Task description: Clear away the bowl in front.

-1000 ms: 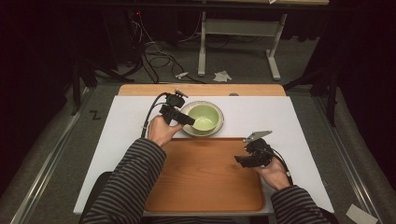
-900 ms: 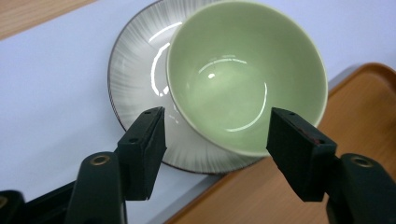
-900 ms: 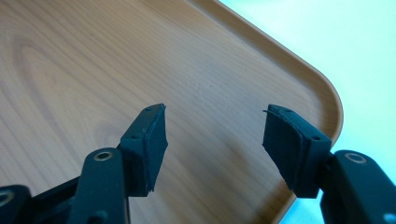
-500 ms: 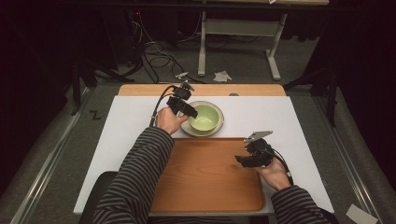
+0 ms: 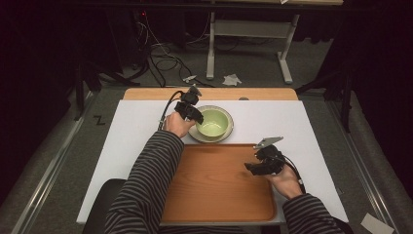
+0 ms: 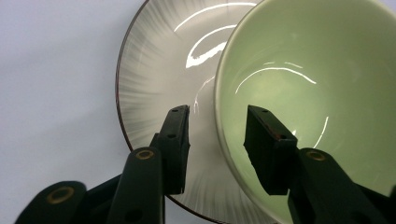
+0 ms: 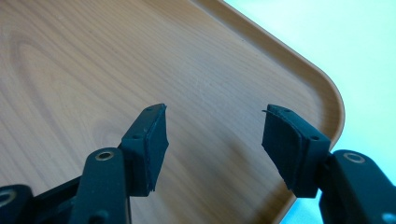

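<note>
On the white worktop (image 5: 131, 146), taking the wooden tray (image 5: 214, 185) as landmark, we see the left hand-held gripper (image 6: 217, 128) beyond the tray's far edge, jaws parted astride the near rim of the green bowl (image 6: 317, 88), which sits on a grey plate (image 6: 159, 79). The right hand-held gripper (image 7: 212, 135) hovers released over the tray's right side.

In the left gripper view the green bowl (image 6: 317, 102) and the plate (image 6: 154, 79) beneath run past the frame's edges; the bowl hides the plate's right part.
</note>
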Motion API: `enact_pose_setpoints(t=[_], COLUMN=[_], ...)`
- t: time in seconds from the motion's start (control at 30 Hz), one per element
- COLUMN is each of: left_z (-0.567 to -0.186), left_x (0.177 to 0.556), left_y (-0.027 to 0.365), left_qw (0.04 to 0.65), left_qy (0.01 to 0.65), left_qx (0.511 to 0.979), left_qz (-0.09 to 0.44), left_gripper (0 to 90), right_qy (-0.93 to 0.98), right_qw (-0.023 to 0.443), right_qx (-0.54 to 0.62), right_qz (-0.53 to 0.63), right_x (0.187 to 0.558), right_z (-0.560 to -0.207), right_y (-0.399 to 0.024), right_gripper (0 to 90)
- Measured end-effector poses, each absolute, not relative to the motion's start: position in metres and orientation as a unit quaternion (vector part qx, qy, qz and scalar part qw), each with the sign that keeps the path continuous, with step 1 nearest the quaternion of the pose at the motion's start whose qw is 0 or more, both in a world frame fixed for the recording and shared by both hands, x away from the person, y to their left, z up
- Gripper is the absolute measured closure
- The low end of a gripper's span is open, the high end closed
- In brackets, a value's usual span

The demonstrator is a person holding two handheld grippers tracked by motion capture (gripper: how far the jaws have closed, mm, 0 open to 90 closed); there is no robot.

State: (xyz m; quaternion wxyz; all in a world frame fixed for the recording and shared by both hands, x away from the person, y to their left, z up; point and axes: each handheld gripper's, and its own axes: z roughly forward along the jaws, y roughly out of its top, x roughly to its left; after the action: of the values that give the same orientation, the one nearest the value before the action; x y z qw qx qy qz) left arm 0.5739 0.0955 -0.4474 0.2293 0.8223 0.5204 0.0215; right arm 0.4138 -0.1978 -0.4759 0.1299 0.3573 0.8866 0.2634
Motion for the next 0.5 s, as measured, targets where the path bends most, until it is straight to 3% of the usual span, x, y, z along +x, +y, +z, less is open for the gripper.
enact_pose_setpoints(t=[0.5], left_z=[-0.4537], left_x=[0.5784], left_y=[0.0979], left_qw=[0.230], left_qy=[0.529], left_qx=[0.817], left_qz=[0.013], left_gripper=[76.6], right_qy=[0.891], right_qw=[0.129], right_qx=[0.351], right_qz=[0.259], right_x=[0.4125], right_z=[-0.4776], right_y=[-0.1945], right_gripper=[41.6])
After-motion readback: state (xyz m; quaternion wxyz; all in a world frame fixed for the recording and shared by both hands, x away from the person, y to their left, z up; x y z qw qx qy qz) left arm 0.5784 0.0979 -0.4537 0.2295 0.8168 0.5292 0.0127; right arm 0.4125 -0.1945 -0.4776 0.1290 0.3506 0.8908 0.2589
